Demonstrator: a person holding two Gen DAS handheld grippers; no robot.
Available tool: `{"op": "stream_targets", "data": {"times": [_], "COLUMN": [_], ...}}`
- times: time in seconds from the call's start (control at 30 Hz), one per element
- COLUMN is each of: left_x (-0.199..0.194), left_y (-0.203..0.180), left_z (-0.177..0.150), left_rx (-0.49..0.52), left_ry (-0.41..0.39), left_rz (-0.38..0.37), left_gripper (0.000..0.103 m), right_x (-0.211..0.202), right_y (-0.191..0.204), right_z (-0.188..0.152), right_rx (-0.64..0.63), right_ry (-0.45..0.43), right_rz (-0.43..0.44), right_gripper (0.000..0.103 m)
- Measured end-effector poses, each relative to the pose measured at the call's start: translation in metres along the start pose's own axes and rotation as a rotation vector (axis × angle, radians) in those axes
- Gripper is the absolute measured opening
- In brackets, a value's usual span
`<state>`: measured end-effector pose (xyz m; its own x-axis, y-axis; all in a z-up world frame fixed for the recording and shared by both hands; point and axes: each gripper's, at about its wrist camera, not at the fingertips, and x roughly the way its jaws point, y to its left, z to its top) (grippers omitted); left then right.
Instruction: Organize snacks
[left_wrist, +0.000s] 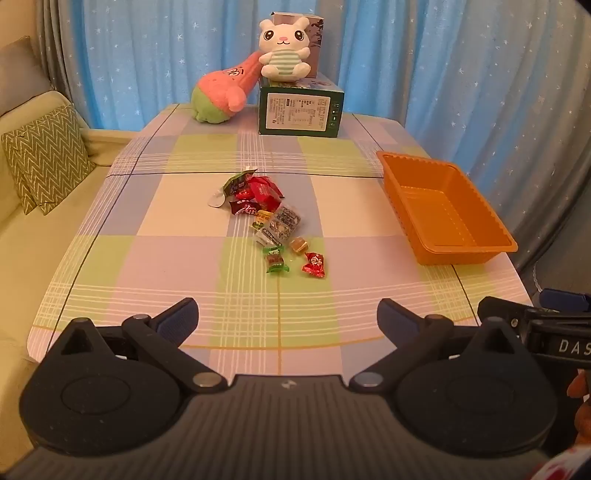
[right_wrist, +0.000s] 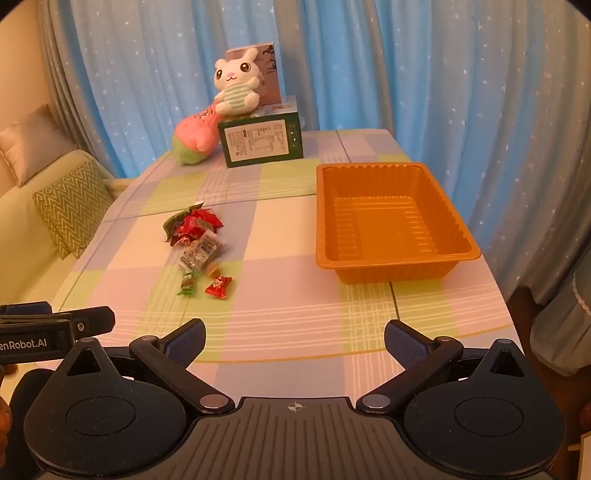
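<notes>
Snacks (left_wrist: 271, 221) loose; right tool (left_wrist: 554, 332) reads "DAS".

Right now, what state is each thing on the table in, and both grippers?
orange tray: upright, empty
snack pile: loose on the tablecloth, outside the tray
green box: closed, bunny plush sitting on top
left gripper: open, holding nothing
right gripper: open, holding nothing
</notes>
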<state>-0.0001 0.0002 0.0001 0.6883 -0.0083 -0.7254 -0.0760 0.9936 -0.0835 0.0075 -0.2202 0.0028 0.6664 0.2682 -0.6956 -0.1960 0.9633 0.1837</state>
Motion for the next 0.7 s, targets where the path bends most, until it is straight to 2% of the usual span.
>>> {"op": "stream_targets", "data": {"times": [0.7], "left_x": [-0.0014], "left_y": [0.0042], "left_z": [0.0002], "left_rx": [-0.016], "left_ry": [-0.005], "left_rz": [-0.016], "left_gripper": [0.102], "right_x": [-0.0009], "right_y": [0.0013], "right_z": [0.005], "right_rx": [-0.018], "right_ry": [-0.014], "right_rz": [-0.016], "right_gripper": [0.103]}}
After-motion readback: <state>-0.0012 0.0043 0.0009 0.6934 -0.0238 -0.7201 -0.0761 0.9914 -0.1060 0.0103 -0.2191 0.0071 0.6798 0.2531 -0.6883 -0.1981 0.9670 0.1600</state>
